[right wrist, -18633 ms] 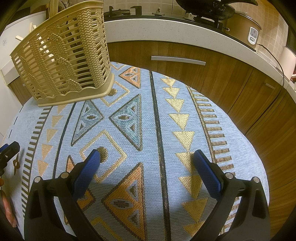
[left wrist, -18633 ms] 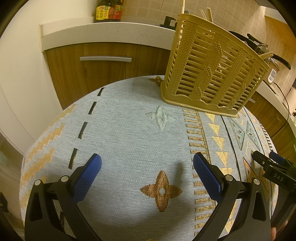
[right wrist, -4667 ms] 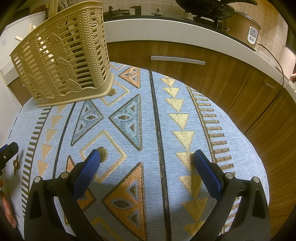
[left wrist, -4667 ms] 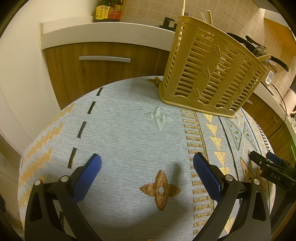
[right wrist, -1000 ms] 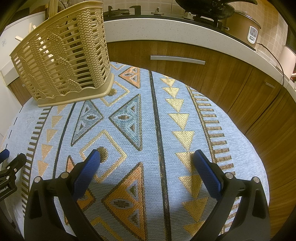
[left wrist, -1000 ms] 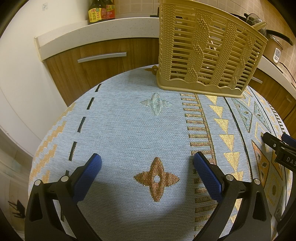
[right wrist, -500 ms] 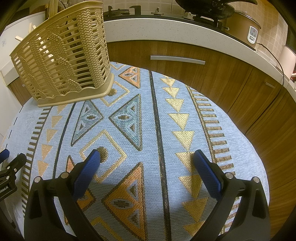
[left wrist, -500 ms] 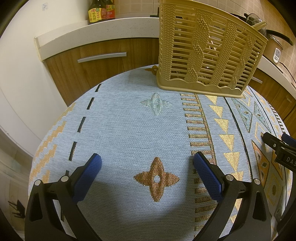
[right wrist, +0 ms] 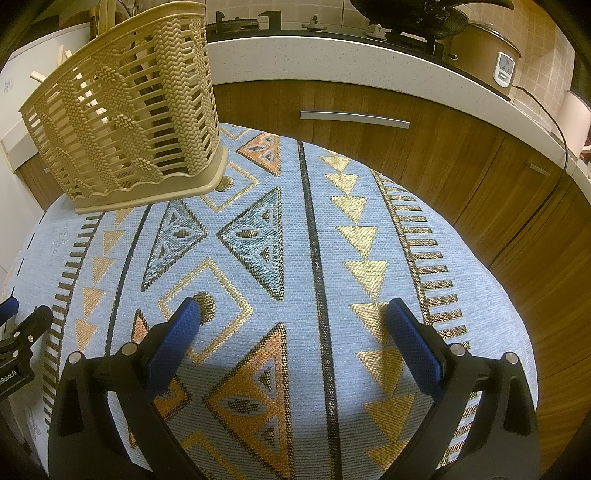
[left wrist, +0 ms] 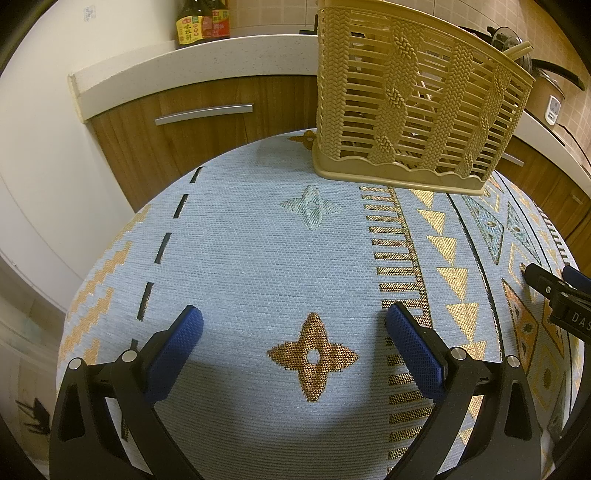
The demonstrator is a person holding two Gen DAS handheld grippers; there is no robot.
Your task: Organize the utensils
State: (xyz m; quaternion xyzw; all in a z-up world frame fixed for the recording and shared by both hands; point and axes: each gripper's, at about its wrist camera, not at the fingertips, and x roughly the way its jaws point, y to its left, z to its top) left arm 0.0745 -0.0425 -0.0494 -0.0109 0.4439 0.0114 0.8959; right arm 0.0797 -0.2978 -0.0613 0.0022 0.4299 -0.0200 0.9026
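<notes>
While I'm hovering both grippers low over the bench [left wrist: 258, 258], nothing is sitting between either pair of jaws. On my left gripper [left wrist: 295, 328] the jaws are spreading wide, the blue pads [left wrist: 173, 347] showing bare, with just the gold cross motif of the patterned cloth [right wrist: 295, 258] under them. The right gripper [right wrist: 295, 325] is doing the same thing: jaws wide apart, empty, hanging over the orange and gold triangles. In the left wrist view the right gripper is poking in at the right edge, and in the right wrist view the left one is peeking in at the left edge, so the two are sitting side by side but apart.

Further out, the tan utensil basket [left wrist: 413, 107] is standing upright on the far part of the cloth, near the bench's back edge, well apart from both grippers. Through the slats I'm seeing what look like wooden chopsticks [left wrist: 519, 50] sticking out over the rim, but I can't tell what else is in there.

Behind that, wooden cabinets [right wrist: 369, 110] are running under a pale countertop [right wrist: 351, 59], with sauce bottles [left wrist: 201, 20], a dark pan [right wrist: 432, 14] and a rice cooker [right wrist: 487, 51] on top.
</notes>
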